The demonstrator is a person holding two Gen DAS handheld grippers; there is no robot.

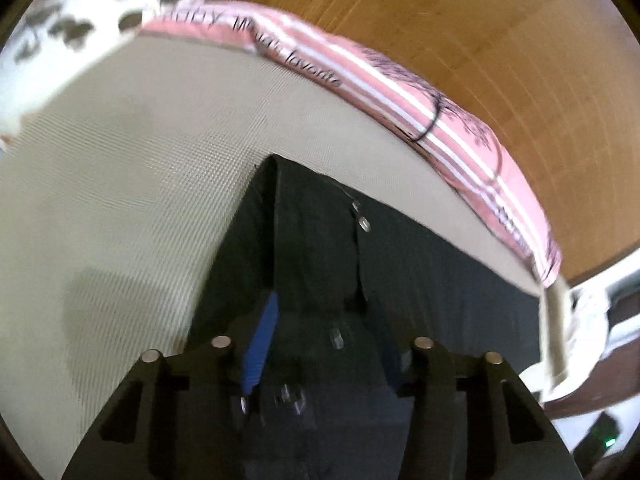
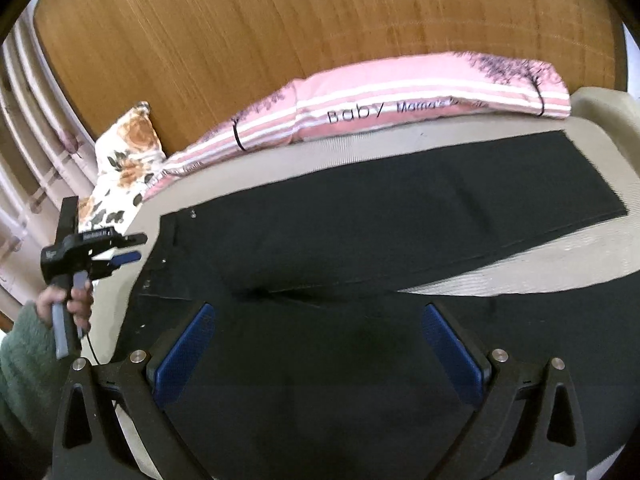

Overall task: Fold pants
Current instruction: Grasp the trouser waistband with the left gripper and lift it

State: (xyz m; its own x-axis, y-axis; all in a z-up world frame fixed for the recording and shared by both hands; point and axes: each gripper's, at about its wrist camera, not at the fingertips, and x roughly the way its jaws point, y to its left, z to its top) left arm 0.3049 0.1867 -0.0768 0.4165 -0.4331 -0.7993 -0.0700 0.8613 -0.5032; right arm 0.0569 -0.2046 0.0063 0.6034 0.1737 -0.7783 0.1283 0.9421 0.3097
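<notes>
Matt cloth on a woven bed, glossy wood behind

The pants (image 2: 360, 216) are dark matt cloth with small shiny metal studs; the bed (image 1: 132, 168) cover is beige, ribbed weave; the pillow (image 2: 400, 92) is soft pink printed cotton; the headboard (image 2: 280, 24) is smooth grained wood; the pads (image 2: 184, 352) are blue textured rubber.

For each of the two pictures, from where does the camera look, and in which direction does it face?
Left wrist view: sits on the left gripper, low over the black pants at their waist end, facing the pink striped pillow and wooden headboard; only its own blue-padded fingers show.
Right wrist view: sits on the right gripper, above the pants, facing the headboard; its open fingers show, plus the person's left hand holding the other gripper.
Shared: pants, beige mattress, pink pillow, floral pillow, headboard.
</notes>
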